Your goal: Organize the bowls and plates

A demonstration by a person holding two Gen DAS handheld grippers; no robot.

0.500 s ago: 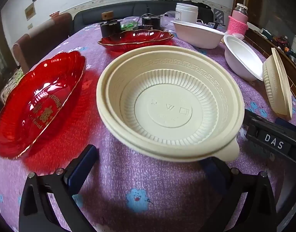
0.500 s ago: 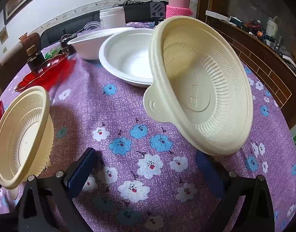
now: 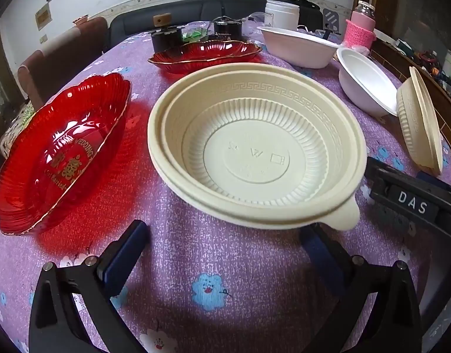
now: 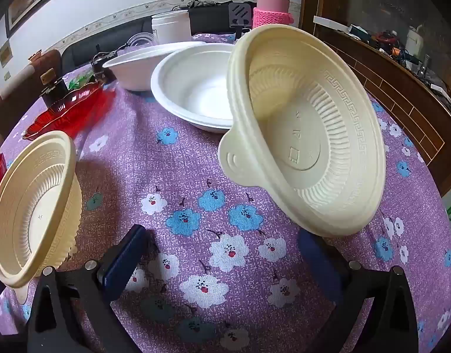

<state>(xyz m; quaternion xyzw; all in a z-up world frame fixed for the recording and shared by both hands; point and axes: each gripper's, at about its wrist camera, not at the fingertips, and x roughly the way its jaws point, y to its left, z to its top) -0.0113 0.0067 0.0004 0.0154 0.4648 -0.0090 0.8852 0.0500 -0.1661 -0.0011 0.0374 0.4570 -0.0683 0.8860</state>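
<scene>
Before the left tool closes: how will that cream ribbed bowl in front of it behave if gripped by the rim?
The cream ribbed bowl looks like thin moulded plastic, so probably light and apt to flex. Its smooth rim could slip; the small tab near the tool may hold better. Pushed, it would likely slide on the tablecloth, not tip.

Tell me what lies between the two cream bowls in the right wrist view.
Only bare flowered tablecloth lies between the left cream bowl and the tilted right cream bowl in the right wrist view.

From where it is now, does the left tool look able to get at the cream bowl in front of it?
Probably yes. The left tool is open, with the cream bowl right ahead on the purple tablecloth, its rim tab near the right finger. Nothing lies between them; the red dish sits off to the left.
</scene>
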